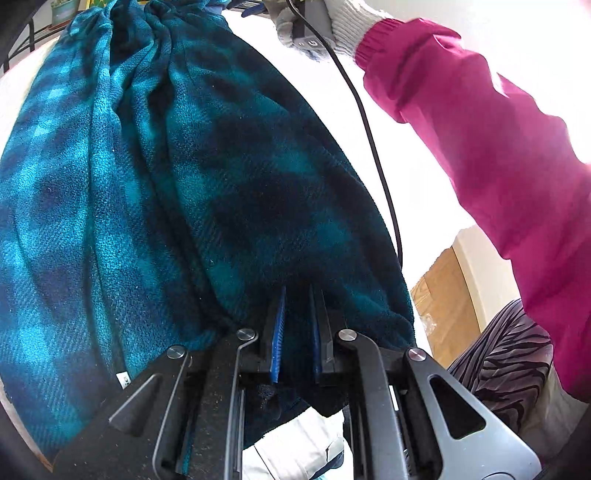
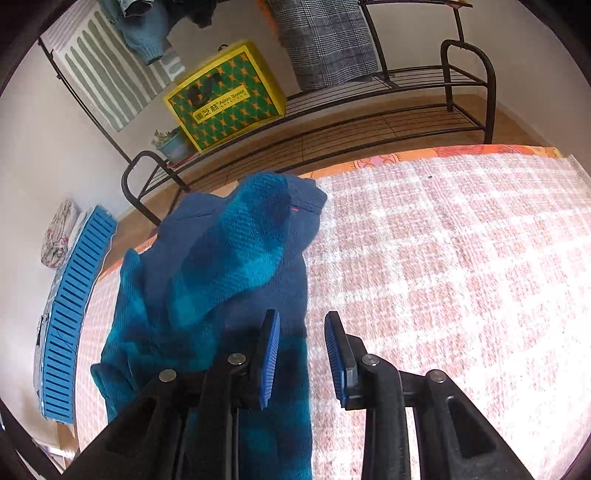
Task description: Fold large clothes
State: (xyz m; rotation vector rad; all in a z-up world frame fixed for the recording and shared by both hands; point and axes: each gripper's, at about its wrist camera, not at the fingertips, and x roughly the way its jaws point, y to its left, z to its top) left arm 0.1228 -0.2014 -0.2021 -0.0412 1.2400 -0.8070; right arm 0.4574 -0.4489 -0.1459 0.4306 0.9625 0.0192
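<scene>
Our left gripper pinches the teal plaid fleece; our right gripper hangs open, holding nothing, above its edge.

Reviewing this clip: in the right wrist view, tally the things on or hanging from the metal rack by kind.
Yellow and green box: 1
Potted plant: 1
Hanging clothes, a grey plaid piece and a teal knit: 2; a dark item beside the knit is too cut off to count
Total: 4
</scene>
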